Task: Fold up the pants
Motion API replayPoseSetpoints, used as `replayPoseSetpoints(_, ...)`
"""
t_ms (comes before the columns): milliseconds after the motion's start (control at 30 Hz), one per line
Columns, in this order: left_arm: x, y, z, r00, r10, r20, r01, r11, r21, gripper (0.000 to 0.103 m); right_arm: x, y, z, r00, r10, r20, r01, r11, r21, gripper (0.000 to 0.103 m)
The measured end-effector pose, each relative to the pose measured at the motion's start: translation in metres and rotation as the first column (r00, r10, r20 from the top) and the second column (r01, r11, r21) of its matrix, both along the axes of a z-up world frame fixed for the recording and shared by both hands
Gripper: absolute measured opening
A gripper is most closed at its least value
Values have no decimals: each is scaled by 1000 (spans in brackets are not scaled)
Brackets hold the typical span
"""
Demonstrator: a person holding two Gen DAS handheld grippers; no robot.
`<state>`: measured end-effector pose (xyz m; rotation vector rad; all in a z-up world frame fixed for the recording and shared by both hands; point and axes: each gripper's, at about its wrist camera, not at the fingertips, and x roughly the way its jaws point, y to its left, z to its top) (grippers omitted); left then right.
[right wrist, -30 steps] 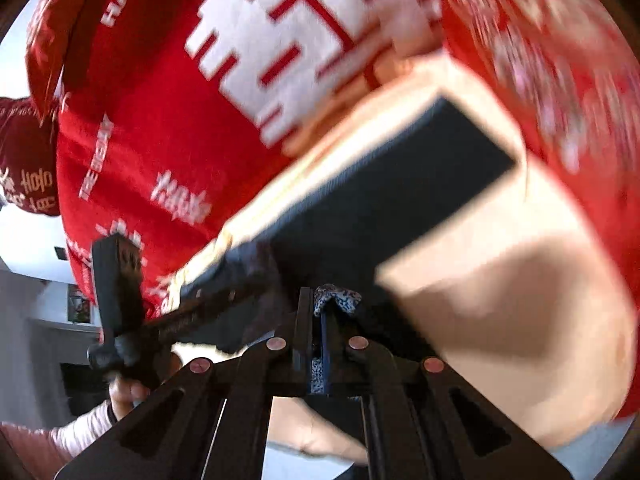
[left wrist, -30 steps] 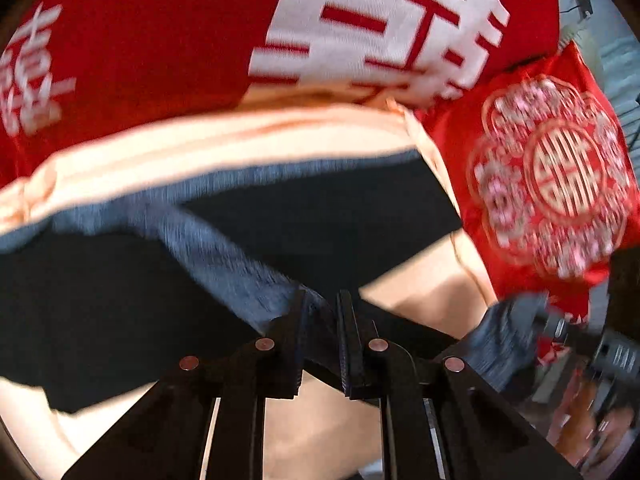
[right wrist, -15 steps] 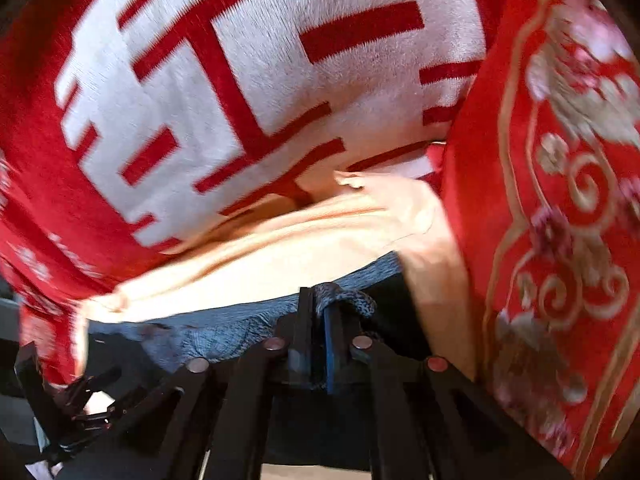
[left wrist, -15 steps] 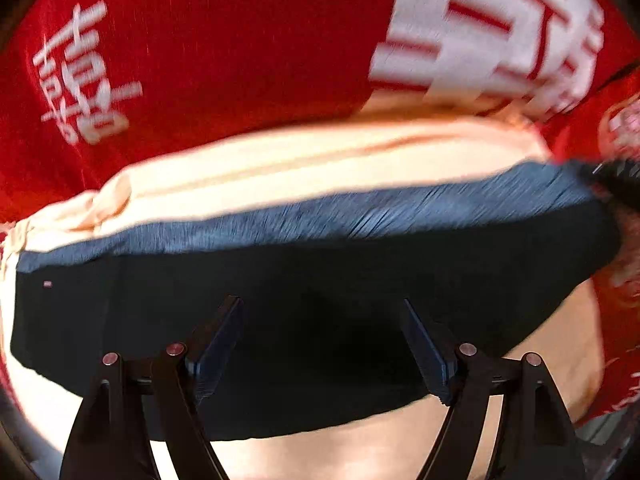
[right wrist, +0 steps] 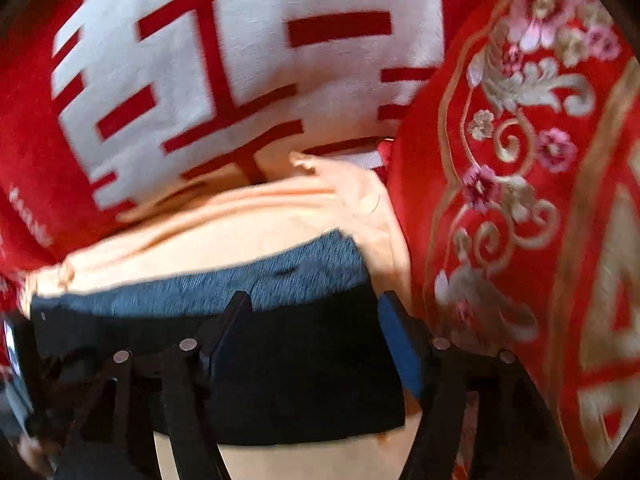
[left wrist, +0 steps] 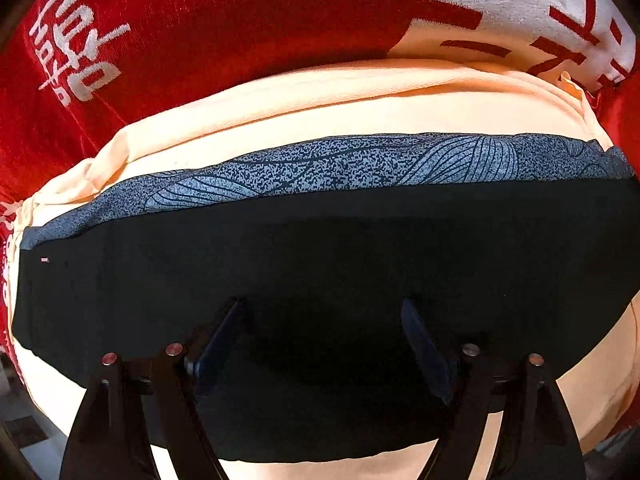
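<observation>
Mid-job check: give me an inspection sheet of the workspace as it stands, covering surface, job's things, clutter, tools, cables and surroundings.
Surface: red blanket with white characters, spread under everything.
Job's things: black pants lie folded flat, a blue-grey patterned band showing along the far edge; they rest on a peach cloth.
Clutter: red embroidered cushion right beside the peach cloth.
Tools: left tool jaws wide and opening, over the pants, pads not pressing any fabric. Right tool jaws opening over the pants' right end, nothing pinched.
Cables: nothing seen.
Surroundings: mostly hidden by fabric; a dark device shows at the right view's left edge, too blurred to identify.
</observation>
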<state>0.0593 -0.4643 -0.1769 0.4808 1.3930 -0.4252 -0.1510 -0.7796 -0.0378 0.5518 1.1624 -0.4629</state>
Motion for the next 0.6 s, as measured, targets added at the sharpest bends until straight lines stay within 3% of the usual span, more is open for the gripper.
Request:
replayPoseSetpoints(100, 1, 3, -1, 1000, 8, 19, -8, 1000, -1, 88, 20, -3, -30, 994, 20, -111, -21, 1000, -5, 64)
replayPoseSetpoints(133, 2, 6, -2, 1000, 15, 19, -15, 1000, -2, 88, 23, -4, -37, 989, 16, -147, -17, 1000, -3, 59)
replayPoseSetpoints(200, 0, 9, -4, 999, 31, 7, -31, 999, -12, 89, 23, -9, -46, 983, -18, -180, 14, 1000, -27, 28)
replayPoseSetpoints(267, 1, 10, -6, 999, 32, 0, -32, 999, -16, 89, 20, -22, -45, 988, -53, -143, 56, 998, 16, 24)
replayPoseSetpoints(433, 9, 6, -4, 1000, 18, 11, -18, 1000, 0, 89, 30, -34, -32, 998, -49, -40, 50, 999, 10, 23)
replayPoseSetpoints(500, 9, 5, 5, 999, 33, 32, -33, 999, 4, 89, 26, -35, -26, 996, -80, -39, 80, 997, 17, 28)
replayPoseSetpoints(567, 15, 4, 16, 998, 47, 50, -45, 998, -33, 89, 16, -32, -15, 996, -87, -30, 88, 996, 31, 41)
replayPoseSetpoints(600, 18, 2, 20, 997, 47, 58, -45, 998, -44, 89, 3, -26, -5, 997, -83, 3, 83, 995, 54, 41)
